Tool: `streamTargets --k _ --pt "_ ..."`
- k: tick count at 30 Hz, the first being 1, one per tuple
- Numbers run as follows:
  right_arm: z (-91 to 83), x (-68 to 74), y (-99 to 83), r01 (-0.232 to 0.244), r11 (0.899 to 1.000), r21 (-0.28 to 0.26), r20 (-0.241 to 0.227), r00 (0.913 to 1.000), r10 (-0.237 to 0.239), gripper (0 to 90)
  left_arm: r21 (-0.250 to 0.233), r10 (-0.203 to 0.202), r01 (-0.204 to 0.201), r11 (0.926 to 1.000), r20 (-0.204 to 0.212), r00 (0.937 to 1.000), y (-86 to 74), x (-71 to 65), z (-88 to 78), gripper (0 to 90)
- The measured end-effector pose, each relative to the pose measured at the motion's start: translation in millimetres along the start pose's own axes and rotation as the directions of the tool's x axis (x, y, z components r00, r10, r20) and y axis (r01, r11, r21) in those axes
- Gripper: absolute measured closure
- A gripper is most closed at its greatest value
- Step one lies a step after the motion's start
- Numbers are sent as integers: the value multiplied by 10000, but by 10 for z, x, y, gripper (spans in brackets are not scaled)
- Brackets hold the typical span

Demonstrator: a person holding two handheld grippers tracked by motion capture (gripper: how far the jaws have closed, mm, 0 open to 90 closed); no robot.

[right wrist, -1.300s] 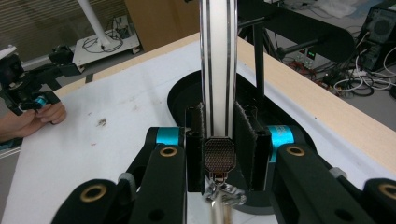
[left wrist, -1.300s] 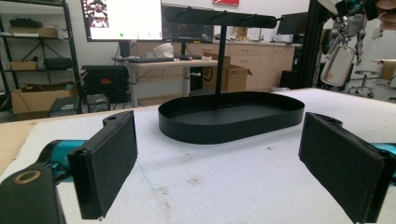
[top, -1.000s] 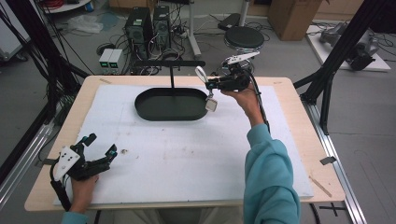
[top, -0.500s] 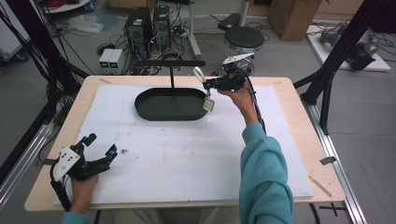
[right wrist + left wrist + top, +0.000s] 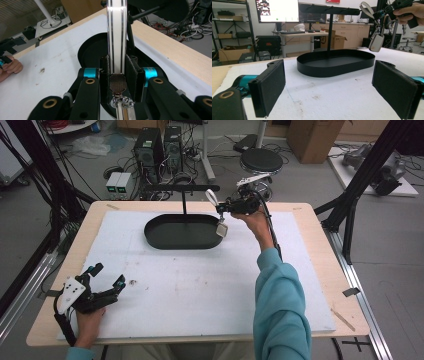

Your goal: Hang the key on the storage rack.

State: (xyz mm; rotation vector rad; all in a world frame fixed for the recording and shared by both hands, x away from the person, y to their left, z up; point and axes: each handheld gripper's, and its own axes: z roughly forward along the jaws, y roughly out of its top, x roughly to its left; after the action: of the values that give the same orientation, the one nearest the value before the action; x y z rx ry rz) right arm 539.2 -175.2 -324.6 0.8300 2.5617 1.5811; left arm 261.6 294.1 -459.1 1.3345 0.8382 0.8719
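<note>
A black oval tray (image 5: 150, 232) sits at the back of the white mat, and a T-shaped black stand (image 5: 182, 187) rises from it. My right gripper (image 5: 222, 209) hovers over the tray's right end, shut on a keychain. The keychain's pale strap loop (image 5: 211, 196) sticks up beside the stand's bar, and its grey fob (image 5: 222, 230) dangles below. In the right gripper view the pads (image 5: 132, 75) pinch the striped strap (image 5: 116, 37) just above a metal clasp. My left gripper (image 5: 108, 274) rests on the mat at the near left, open, with nothing between its jaws (image 5: 332, 92).
The mat covers a wooden table (image 5: 320, 270) whose edges lie close on every side. Black frame posts (image 5: 350, 215) stand at the table's right and left. Computers, cables and a stool (image 5: 260, 160) are on the floor beyond the far edge.
My right gripper has edged slightly left and away with the keychain, bringing the strap loop nearer the stand's bar. The left gripper has not moved.
</note>
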Motion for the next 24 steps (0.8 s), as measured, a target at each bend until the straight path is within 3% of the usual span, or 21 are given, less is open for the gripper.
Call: streamTargets --k 20,24 --pt "2 -123 -54 -766 9966 -290 290 9966 774 753 2 23 -23 10000 -12 10000 0 -4 0 120" --pt "3 -150 -66 -902 9948 -469 119 9958 909 752 -9 20 -20 10000 -9 10000 0 -3 1 120"
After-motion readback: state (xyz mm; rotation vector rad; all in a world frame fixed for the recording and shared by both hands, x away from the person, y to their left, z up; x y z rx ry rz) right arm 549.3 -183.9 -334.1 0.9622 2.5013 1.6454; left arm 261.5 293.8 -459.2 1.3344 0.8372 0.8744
